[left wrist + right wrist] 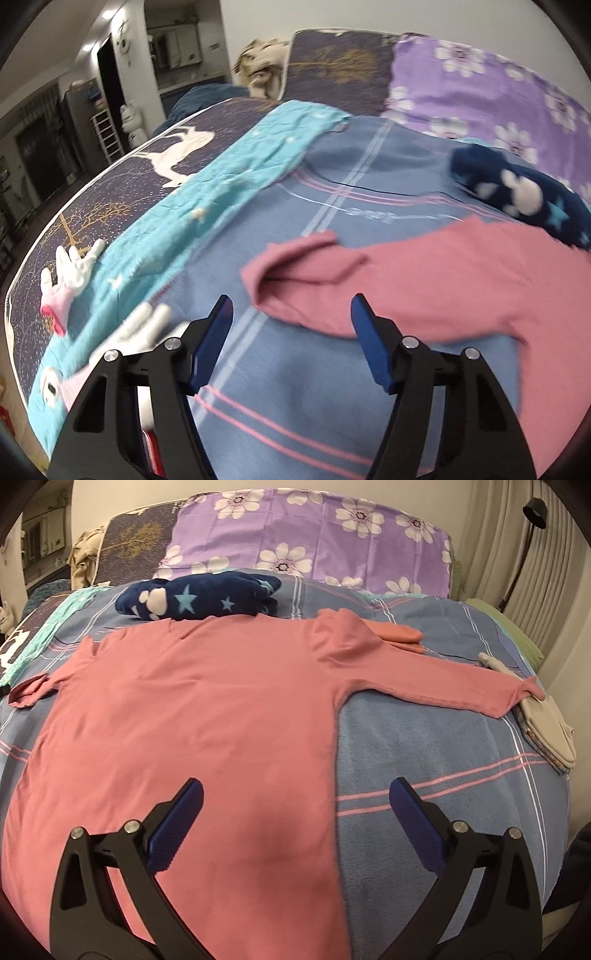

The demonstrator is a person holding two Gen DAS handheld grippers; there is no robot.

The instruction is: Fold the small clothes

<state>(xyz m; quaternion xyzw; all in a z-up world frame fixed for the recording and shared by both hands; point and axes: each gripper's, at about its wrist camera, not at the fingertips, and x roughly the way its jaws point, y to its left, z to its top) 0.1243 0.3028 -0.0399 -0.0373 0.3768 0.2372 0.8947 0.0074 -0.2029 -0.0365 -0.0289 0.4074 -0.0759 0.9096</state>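
A pink long-sleeved shirt [192, 716] lies spread flat on the blue plaid bed cover [424, 746]. Its right sleeve [443, 686] stretches out to the right; its left sleeve end [295, 273] lies rumpled. My right gripper [295, 794] is open and empty, above the shirt's lower right side edge. My left gripper [291, 310] is open and empty, just in front of the left sleeve end. The shirt's body shows at the right of the left wrist view [461, 280].
A dark blue star-print fleece garment [199, 596] lies beyond the collar; it also shows in the left wrist view [524, 192]. A turquoise cloth [207, 206] and white-pink soft toys [70, 273] lie left. Folded beige items [546, 731] sit right. Purple flowered pillow [314, 535] behind.
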